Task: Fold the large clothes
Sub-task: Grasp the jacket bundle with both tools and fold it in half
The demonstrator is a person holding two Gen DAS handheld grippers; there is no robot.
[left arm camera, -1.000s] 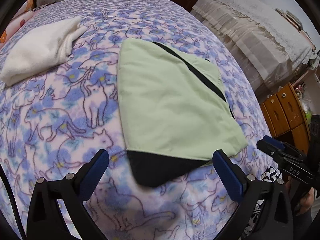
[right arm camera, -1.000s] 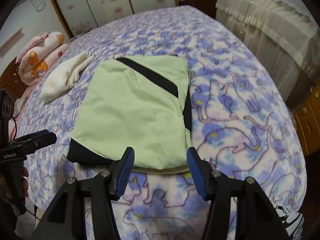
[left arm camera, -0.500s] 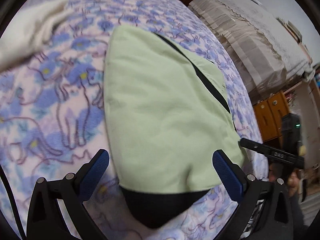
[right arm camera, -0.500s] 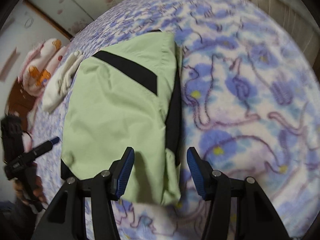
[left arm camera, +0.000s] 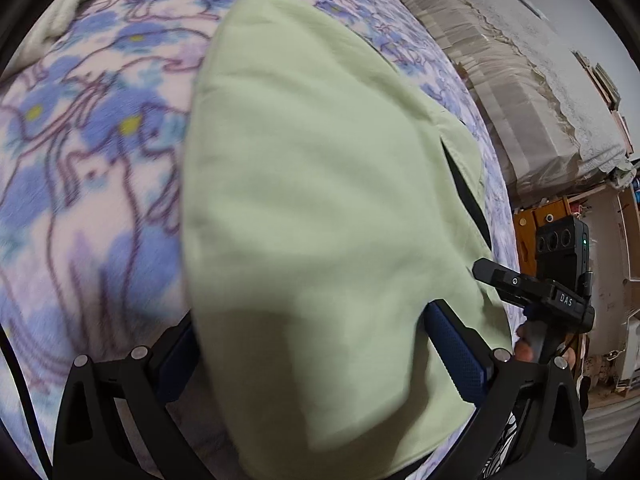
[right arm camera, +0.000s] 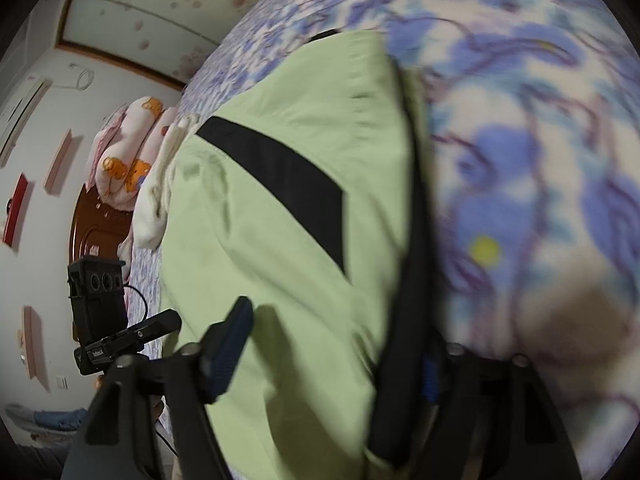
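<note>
Left wrist view: I record the left gripper (left arm camera: pixel 316 352) with jaws spread wide astride the near edge of the folded green garment (left arm camera: pixel 320 184) on the cat-print blanket (left arm camera: pixel 92 168), lower centre of frame, while the right gripper (right arm camera: pixel 332 344) has just been opening, garment between its jaws.

- The left gripper (left arm camera: pixel 320 360) is built of matte black plastic arms with triangular cut-outs; round silver screw heads are set along each arm.
- Its fingers (left arm camera: pixel 454 350) are faced with dark blue pads of dotted texture.
- A thin black cable is seen running along the lower left edge of the left wrist view.
- The right gripper (right arm camera: pixel 328 354) is made the same way: black arms, silver screws, a blue textured pad on each finger.
- On its body, seen from the left wrist view, the white letters "DAS" are printed below a black box carrying three round lenses and a small green light.
</note>
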